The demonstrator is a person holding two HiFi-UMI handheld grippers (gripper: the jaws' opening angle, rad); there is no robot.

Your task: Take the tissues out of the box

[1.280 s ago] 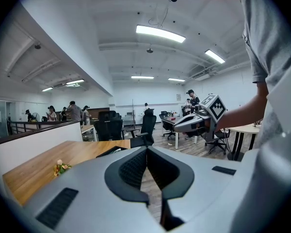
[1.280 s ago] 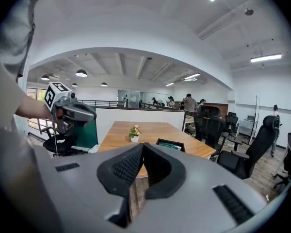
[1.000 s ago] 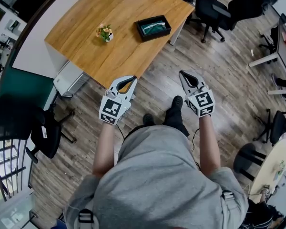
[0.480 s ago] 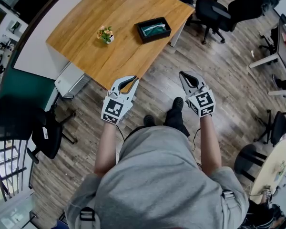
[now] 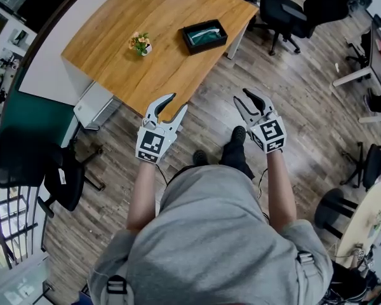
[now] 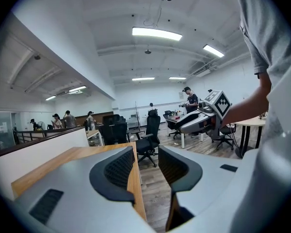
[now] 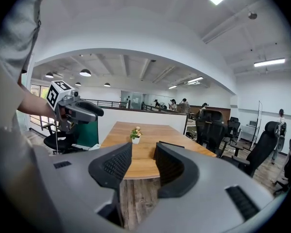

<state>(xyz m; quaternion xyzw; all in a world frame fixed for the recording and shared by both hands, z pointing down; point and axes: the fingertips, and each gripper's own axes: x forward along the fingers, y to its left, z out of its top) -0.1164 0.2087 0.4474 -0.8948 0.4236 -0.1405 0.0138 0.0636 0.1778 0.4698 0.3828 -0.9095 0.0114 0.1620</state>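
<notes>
My left gripper (image 5: 178, 101) hangs over the floor just off the near corner of the wooden table (image 5: 171, 75). Its jaws, pressed together half a second ago, have just been opening and now stand spread, with nothing between them. My left gripper view (image 6: 146, 149) shows the gap, with only the table edge and floorboards beyond it. The hand itself has not shifted.

Further up the table, a small pot of flowers (image 5: 140, 44) stands to the left. The tissue box (image 5: 204, 35), black with something teal and pale lying in it, sits to the right near the far edge. It is well apart from both grippers and neither touches it. Both lie where they did a second ago.

My right gripper (image 5: 241, 96) is held out over the floorboards, beside the table rather than above it. Its jaws were also together and have just been opening. They are now parted and empty. My right gripper view (image 7: 143, 152) shows the table top and the flowers (image 7: 135, 134) beyond the gap. This hand has kept its place too.

The only print I can make out is the black-and-white square pattern on each gripper's cube. Any other lettering is too small to read.
</notes>
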